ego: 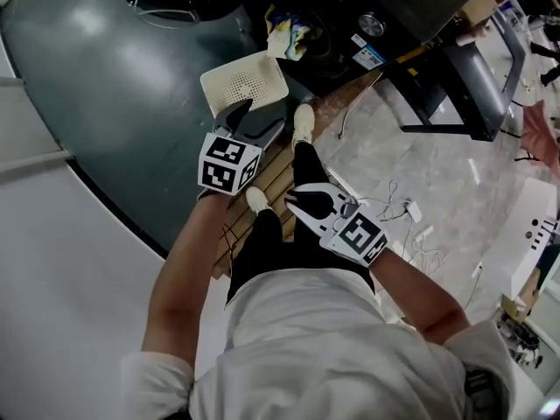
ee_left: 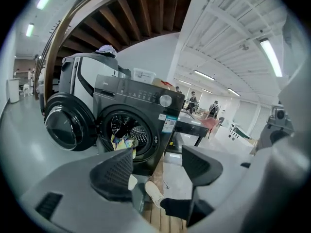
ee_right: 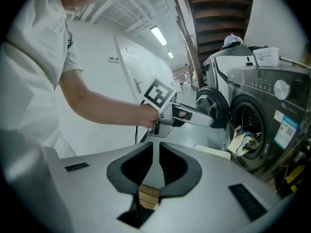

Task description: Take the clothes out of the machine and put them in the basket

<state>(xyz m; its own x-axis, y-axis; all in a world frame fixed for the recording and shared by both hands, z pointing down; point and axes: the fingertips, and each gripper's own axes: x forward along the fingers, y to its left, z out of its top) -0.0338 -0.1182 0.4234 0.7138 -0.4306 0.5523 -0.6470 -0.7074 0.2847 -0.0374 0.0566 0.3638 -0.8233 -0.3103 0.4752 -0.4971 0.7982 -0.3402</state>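
- There were two grippers, the left gripper [ego: 256, 115] and the right gripper [ego: 296, 201]; each bore one cube [ego: 227, 164].
- One dark washer [ee_left: 146, 106] stood with its one door [ee_left: 68, 125] swung wide.
- One white machine [ee_left: 87, 74] stood behind it.
- There was one basket [ego: 245, 84].
- One bundle of clothes [ego: 287, 35] hung in the drum mouth (single pieces could not be counted).
- Two shoes [ego: 303, 122] showed.
- One pallet [ego: 273, 171] lay underfoot.

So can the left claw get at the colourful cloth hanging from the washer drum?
Probably yes: the door stands wide open, the cloth hangs out in plain view, and the left claw faces it open, empty, nothing between.
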